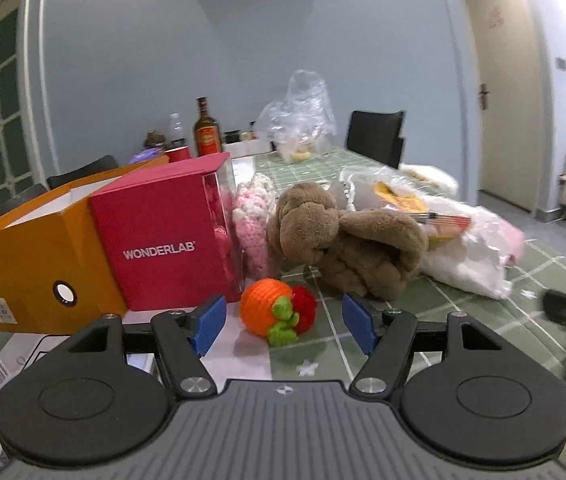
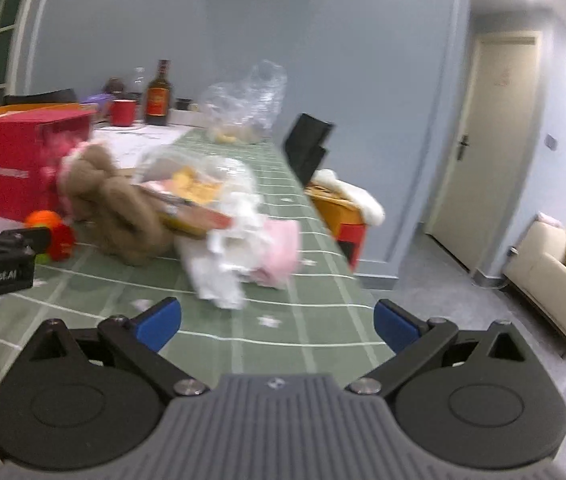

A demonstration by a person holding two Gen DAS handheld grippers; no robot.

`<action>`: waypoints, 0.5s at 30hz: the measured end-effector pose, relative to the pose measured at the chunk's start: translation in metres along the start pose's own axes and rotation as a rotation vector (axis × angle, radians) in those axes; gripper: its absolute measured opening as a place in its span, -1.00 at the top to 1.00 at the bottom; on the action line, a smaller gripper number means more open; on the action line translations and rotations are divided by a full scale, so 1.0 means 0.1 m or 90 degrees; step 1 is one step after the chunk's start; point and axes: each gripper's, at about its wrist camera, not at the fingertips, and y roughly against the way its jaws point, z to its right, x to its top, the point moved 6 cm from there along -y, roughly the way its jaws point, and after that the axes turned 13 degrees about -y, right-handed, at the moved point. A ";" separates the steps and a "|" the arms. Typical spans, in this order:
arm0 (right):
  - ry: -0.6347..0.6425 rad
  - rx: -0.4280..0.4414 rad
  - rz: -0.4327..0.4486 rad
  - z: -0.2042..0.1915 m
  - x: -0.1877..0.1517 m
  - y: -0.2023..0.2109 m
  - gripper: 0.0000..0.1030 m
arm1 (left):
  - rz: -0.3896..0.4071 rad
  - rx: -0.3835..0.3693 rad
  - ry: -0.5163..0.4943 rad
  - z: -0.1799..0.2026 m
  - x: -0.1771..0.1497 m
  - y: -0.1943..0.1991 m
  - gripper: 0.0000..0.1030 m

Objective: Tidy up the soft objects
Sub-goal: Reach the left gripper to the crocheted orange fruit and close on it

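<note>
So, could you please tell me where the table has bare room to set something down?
Bare green cloth lies between the right hand-held gripper and the white bag. It is crowded around the brown plush, crochet orange and red box.

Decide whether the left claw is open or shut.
Open. The left claw has its blue fingertips spread apart, and the orange knitted toy sits untouched between them.

Right gripper [image 2: 277, 324]: jaws apart, nothing held. Green checked tablecloth [image 2: 315, 320]: brown plush toy [image 2: 123, 216], white plastic bag [image 2: 227, 256], red box [image 2: 19, 160].
</note>
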 end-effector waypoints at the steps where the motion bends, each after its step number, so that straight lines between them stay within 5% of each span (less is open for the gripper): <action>1: -0.019 0.003 -0.001 0.05 0.01 -0.01 -0.95 | -0.005 0.011 0.009 0.02 0.02 -0.06 -0.52; 4: -0.062 0.011 0.014 0.13 0.03 0.00 -0.95 | -0.023 0.040 0.026 0.02 0.06 -0.20 -0.54; 8: -0.102 0.043 0.043 0.09 0.07 0.06 -0.95 | -0.082 -0.034 0.065 0.04 0.03 -0.38 -0.57; 15: -0.104 0.070 0.038 -0.03 0.10 0.03 -0.95 | -0.095 -0.026 0.076 -0.03 0.07 -0.46 -0.57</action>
